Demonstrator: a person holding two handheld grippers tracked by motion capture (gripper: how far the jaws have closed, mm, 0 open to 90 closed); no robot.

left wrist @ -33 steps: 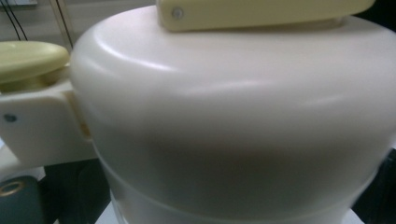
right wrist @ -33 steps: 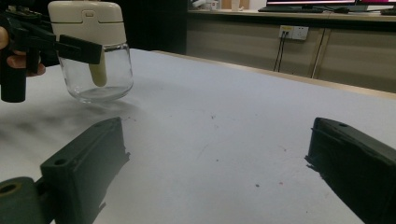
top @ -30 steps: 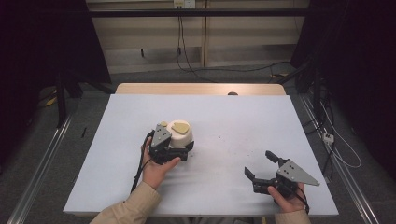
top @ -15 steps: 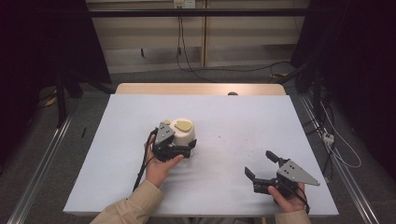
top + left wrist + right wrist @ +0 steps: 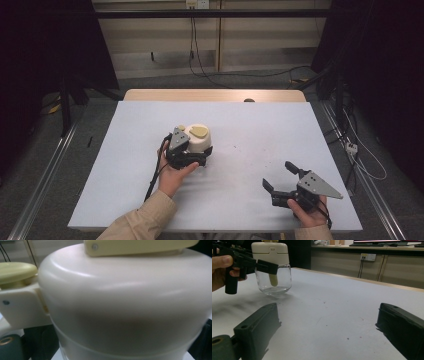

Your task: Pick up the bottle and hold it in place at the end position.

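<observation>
A glass jar (image 5: 197, 140) with a cream lid and a pale yellow lever on top stands left of the middle of the white table (image 5: 260, 125). My left gripper (image 5: 199, 150) is shut on it, one jaw each side just under the lid. In the left gripper view the jar's lid (image 5: 125, 302) is pressed close to the camera. The right gripper view has the jar (image 5: 273, 270) at far left, with the left gripper (image 5: 265, 266) across its front. My right gripper (image 5: 276, 175) rests low near the front right edge, open and with nothing between its jaws (image 5: 328, 312).
The table top has a few small specks near its middle. A wooden strip (image 5: 215, 95) runs along its far edge. Cables lie on the floor behind and to the right of the table.
The left gripper and the jar have shifted slightly to the right and away together. The right gripper has stayed in place.
</observation>
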